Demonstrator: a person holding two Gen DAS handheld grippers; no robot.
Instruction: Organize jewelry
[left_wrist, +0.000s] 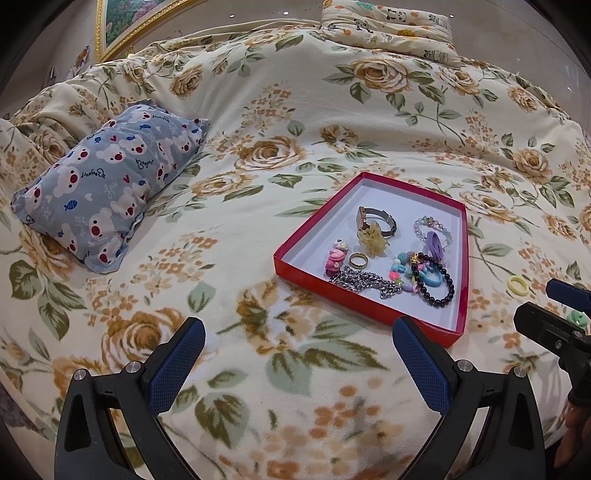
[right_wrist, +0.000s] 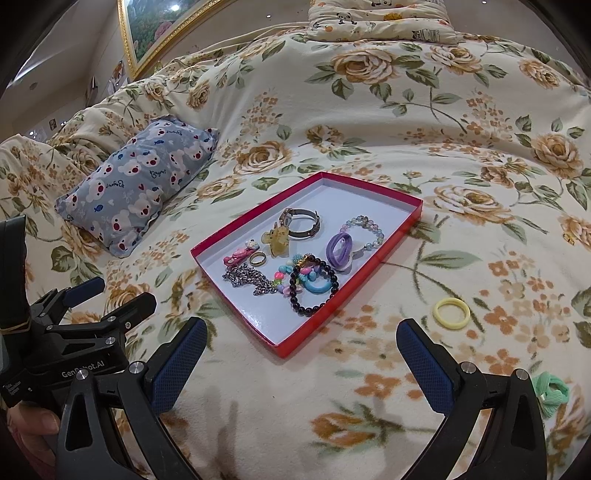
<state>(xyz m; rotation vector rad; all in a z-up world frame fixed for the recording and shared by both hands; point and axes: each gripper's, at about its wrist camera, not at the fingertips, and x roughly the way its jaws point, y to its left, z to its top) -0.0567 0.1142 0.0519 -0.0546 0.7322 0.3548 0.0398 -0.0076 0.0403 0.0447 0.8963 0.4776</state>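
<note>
A red tray with a white floor (left_wrist: 314, 229) (right_wrist: 373, 192) lies on the floral bed. In it are a watch (right_wrist: 301, 223), a yellow claw clip (right_wrist: 276, 238), a gold ring (right_wrist: 257, 258), a silver chain (right_wrist: 247, 278), a black bead bracelet (right_wrist: 314, 284), a purple band (right_wrist: 340, 248) and other pieces. A yellow ring (right_wrist: 451, 313) (left_wrist: 518, 285) and a mint scrunchie (right_wrist: 552, 393) lie on the blanket right of the tray. My left gripper (left_wrist: 299, 360) is open and empty, near the tray's front corner. My right gripper (right_wrist: 301, 360) is open and empty, in front of the tray.
A blue bear-print pillow (left_wrist: 107, 188) (right_wrist: 136, 184) lies left of the tray. A panda-print pillow (left_wrist: 388, 26) sits at the far end. A gold-framed picture (right_wrist: 155, 33) stands at the back left. Each gripper shows at the edge of the other's view.
</note>
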